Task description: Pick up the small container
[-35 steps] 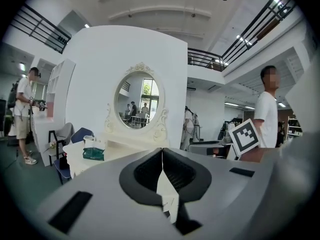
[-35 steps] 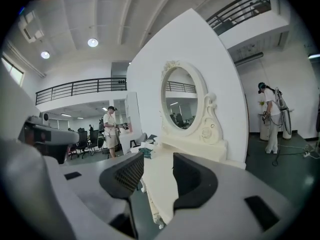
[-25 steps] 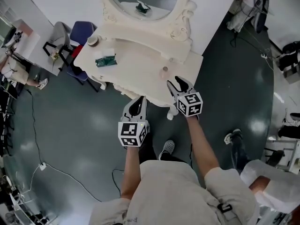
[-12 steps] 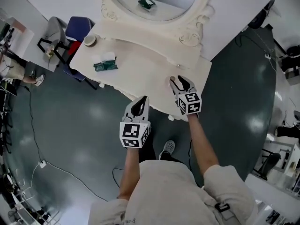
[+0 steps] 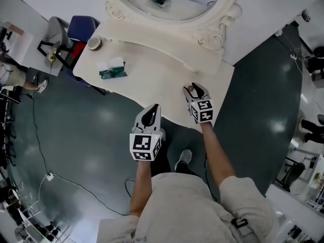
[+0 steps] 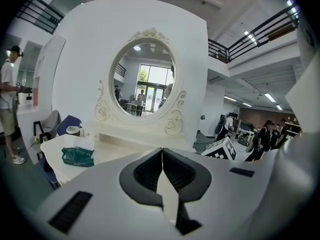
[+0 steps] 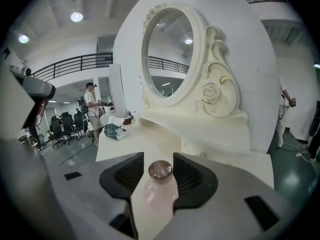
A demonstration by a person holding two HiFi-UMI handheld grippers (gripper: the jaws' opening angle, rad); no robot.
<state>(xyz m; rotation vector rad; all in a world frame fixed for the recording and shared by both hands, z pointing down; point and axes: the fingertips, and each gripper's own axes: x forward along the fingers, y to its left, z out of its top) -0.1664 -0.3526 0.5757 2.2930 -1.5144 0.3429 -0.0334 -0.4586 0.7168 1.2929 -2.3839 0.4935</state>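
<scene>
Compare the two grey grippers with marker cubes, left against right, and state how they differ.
The left gripper has its jaws together on nothing; the right gripper has its jaws closed on a small pink container with a brown cap. The left gripper hangs at the front edge of the white dressing table; the right gripper reaches over its top. Both point toward the oval mirror.

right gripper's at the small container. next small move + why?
Probably close the right gripper the last bit onto the small container. It stands upright between the pads, which flank it closely, but firm contact on both sides can't be confirmed. Lifting now might let it slip.
</scene>
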